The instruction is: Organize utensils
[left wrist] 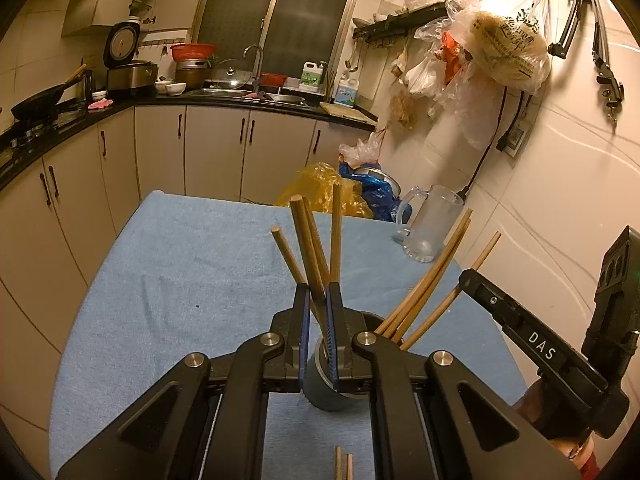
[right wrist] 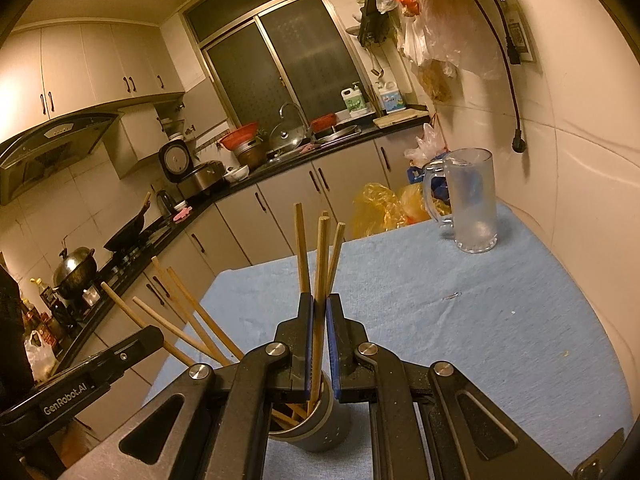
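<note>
Two claws, left claw (left wrist: 318,292) and right claw (right wrist: 320,304), each grip chopstick bundles (left wrist: 316,240) above the grey holder (right wrist: 320,428) on the bench (right wrist: 460,320).

The right gripper (right wrist: 320,304) is clamped on a bundle of wooden chopsticks (right wrist: 320,256), its blue-lined fingers (right wrist: 307,320) pressed against their shafts, and the sticks' lower ends reach down into the grey holder (right wrist: 320,432) standing on the blue-clothed table (right wrist: 480,320). More chopsticks (right wrist: 188,320) fan out of the holder to its left, clamped in the left gripper (right wrist: 158,338), which reaches in from the left of the holder. A clear mug (right wrist: 472,204) stands well beyond the holder, near the table's far right edge.
</note>
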`<control>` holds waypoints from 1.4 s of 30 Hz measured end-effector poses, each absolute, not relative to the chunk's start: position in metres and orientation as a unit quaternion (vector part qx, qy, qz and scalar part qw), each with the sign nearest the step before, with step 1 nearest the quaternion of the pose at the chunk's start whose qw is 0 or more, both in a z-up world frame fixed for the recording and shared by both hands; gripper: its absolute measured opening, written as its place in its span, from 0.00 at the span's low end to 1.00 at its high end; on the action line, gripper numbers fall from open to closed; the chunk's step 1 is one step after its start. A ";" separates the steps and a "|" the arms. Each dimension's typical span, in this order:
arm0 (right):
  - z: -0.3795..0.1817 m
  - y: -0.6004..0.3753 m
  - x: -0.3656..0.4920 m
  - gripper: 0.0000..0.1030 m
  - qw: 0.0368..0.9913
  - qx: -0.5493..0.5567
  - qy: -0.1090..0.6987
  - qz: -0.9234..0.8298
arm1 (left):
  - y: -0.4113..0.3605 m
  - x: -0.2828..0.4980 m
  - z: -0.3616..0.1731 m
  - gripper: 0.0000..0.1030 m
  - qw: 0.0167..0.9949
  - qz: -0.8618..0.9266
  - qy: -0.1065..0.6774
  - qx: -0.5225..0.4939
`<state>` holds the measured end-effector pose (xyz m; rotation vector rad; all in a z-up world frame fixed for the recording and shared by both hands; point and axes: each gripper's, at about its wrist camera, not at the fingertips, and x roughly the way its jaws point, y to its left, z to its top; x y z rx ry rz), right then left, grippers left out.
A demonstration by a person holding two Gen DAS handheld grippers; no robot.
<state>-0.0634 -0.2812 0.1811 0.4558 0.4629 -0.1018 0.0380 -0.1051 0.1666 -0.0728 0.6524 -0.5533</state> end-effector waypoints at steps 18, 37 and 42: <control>0.179 -0.279 -0.064 0.08 0.946 0.227 0.227 -0.043 | -0.105 0.040 0.164 0.07 0.909 -0.266 0.318 -0.035; 0.183 -0.279 -0.068 0.10 0.947 0.228 0.223 -0.042 | -0.101 0.039 0.167 0.07 0.913 -0.262 0.312 -0.036; 0.184 -0.280 -0.069 0.15 0.947 0.228 0.223 -0.042 | -0.099 0.036 0.170 0.07 0.913 -0.261 0.311 -0.035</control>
